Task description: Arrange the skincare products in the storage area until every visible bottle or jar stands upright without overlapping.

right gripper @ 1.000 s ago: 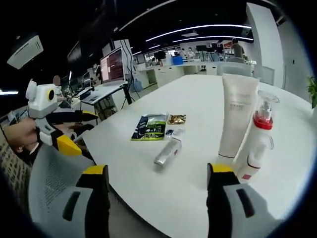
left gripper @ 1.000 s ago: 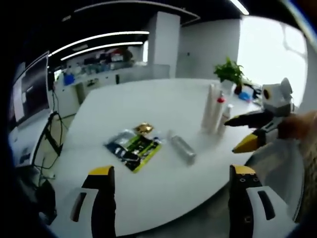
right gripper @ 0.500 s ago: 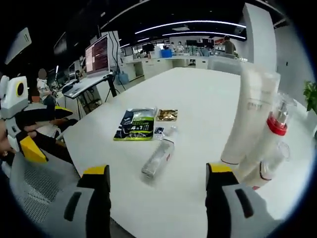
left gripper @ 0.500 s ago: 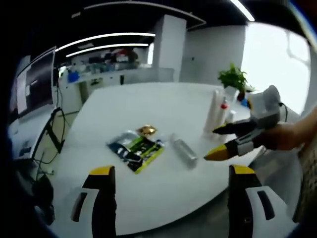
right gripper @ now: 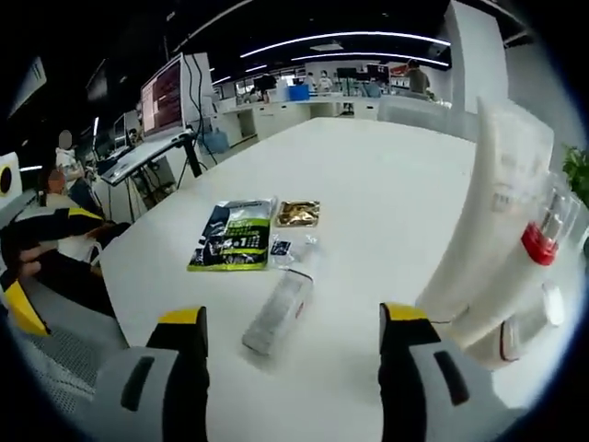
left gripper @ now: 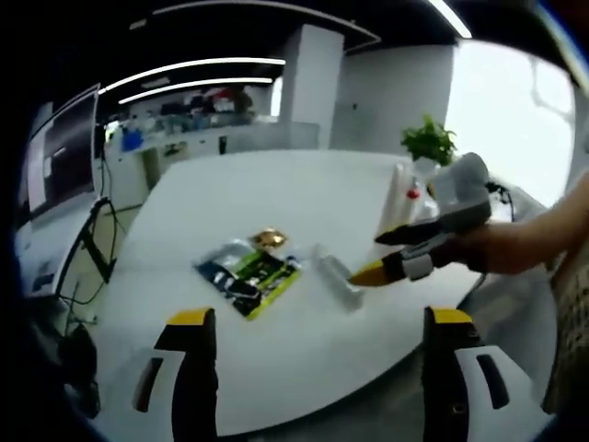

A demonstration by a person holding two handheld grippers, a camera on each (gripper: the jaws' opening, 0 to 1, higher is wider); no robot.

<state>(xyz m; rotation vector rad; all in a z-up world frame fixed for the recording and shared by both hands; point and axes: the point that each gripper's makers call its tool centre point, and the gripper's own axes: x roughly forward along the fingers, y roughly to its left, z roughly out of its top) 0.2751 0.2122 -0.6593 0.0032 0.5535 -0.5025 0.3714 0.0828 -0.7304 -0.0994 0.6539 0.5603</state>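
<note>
As before, right gripper nearer lying bottle

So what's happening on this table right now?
A person holds a gripper in each hand over a white table. The right gripper, jaws open, is near a clear bottle lying on its side, not gripping it. The left gripper hangs open at the table's near edge. A white tube and a red-collared pump bottle stand to the right. A green-and-black packet and a small gold packet lie flat beyond the bottle.
</note>
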